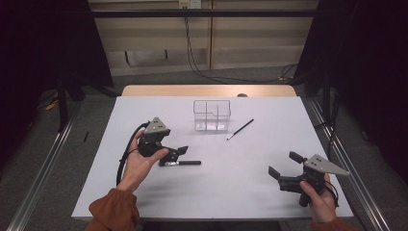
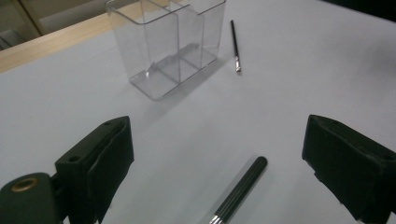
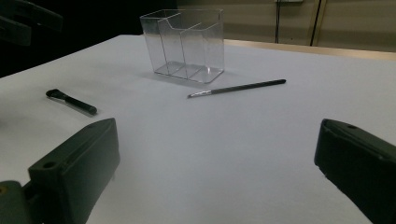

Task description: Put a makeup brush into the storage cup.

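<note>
While both brushes lie on the desk, progress: nothing is in the organizer yet, so I judge the work is at its beginning
Thick brush (image 1: 185,163): it lies flat on the white desk (image 1: 159,202), just in front of the left gripper (image 1: 179,152); in the left gripper view its dark handle (image 2: 240,190) is between the two jaws, but the pads do not touch it
Left gripper jaws: wide open, holding nothing, standing at both sides of the handle
Thin brush (image 1: 240,129): it lies free on the desk, just right of the organizer, not touching it
Clear organizer (image 1: 211,115): it stands upright near the far edge, all compartments are empty
Right gripper (image 1: 284,169): it is well apart from both brushes, near the right front corner; jaws wide open, holding nothing
Left to do: probably to close on the thick brush, bring it into a compartment, then the thin brush also
</note>
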`<state>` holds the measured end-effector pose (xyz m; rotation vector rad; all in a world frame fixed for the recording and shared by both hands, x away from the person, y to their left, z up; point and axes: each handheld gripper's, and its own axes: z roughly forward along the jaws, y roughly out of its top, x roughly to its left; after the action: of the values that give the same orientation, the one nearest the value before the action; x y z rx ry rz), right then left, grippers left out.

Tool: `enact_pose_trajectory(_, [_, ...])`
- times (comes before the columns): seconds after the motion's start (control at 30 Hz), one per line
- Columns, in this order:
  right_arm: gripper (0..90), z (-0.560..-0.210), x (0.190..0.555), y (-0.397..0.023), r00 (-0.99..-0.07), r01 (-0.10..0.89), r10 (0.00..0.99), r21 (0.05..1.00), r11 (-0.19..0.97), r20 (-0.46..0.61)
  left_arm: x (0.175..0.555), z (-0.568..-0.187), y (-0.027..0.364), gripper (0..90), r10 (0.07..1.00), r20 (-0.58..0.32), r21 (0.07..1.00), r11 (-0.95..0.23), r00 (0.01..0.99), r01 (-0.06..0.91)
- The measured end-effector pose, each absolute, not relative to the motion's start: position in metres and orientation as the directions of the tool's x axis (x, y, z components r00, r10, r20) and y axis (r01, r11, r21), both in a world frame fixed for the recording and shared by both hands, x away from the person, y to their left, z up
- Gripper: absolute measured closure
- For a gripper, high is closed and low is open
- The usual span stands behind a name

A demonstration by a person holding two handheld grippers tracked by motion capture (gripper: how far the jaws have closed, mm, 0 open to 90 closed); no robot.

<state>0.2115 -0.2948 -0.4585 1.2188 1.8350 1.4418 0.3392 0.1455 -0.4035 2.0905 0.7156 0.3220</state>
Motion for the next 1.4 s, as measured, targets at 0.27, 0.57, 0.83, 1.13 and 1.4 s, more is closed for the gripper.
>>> enact_pose_trajectory(0.27, [0.0,-0.459,0.212,-0.295,-0.475,0.34,0.869,0.94,0.038,0.137,0.347,-0.401,0.142,8.5,0.576,-0.006,0.743,-0.545,0.818,0.389])
enact_pose_trajectory(0.57, [0.0,-0.459,0.212,-0.294,-0.477,0.34,0.868,0.94,0.037,0.139,0.356,-0.397,0.135,7.3,0.526,0.006,0.636,-0.658,0.85,0.403])
enact_pose_trajectory(0.83, [0.0,-0.459,0.212,-0.294,-0.484,0.339,0.865,0.94,0.043,0.135,0.361,-0.401,0.128,7.1,0.488,0.022,0.558,-0.73,0.873,0.394])
enact_pose_trajectory(1.13, [0.0,-0.459,0.212,-0.291,-0.501,0.341,0.856,0.938,0.059,0.128,0.363,-0.407,0.123,6.5,0.444,-0.012,0.463,-0.792,0.896,0.399])
enact_pose_trajectory(1.4, [0.0,-0.459,0.212,-0.292,-0.498,0.343,0.857,0.938,0.054,0.133,0.363,-0.418,0.117,7.0,0.403,-0.037,0.398,-0.833,0.914,0.383])
